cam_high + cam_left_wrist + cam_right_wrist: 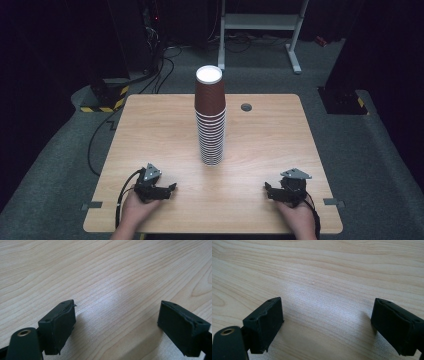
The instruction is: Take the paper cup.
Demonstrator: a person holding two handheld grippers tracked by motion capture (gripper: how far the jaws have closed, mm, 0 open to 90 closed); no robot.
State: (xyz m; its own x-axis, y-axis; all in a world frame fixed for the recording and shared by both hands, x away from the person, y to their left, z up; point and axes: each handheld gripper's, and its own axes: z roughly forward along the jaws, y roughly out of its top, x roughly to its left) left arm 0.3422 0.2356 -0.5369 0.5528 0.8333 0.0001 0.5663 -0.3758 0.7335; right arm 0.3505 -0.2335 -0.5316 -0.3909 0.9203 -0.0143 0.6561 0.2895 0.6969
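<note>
One tall stack of brown paper cups [210, 120] stands upright at the middle of the worktop [150, 130], and we can see the white inside of the top cup from the high view. The lower part of the stack shows a run of white rims packed close, one over the next. Just beyond it and to the right, a small grey round grommet [246, 107] sits in the wood near the far edge.

Moving out toward us, we have the left tongs [167, 189] resting low near the front left of the worktop, well apart from the stack, with the left hand [132, 209] wrapped around them and a black cable curling off the edge. In the left gripper view the left tongs [117, 325] stand wide open, bare wood grain between the jaws.

Over on the other side, the right tongs [270, 190] sit near the front right, held by the right hand [298, 216], also well apart from the cups. In the right gripper view the right tongs [327, 325] gape open too, gripping nothing.

Beyond the worktop we see grey carpet [360, 150] and a white frame [260, 22] at the back.
</note>
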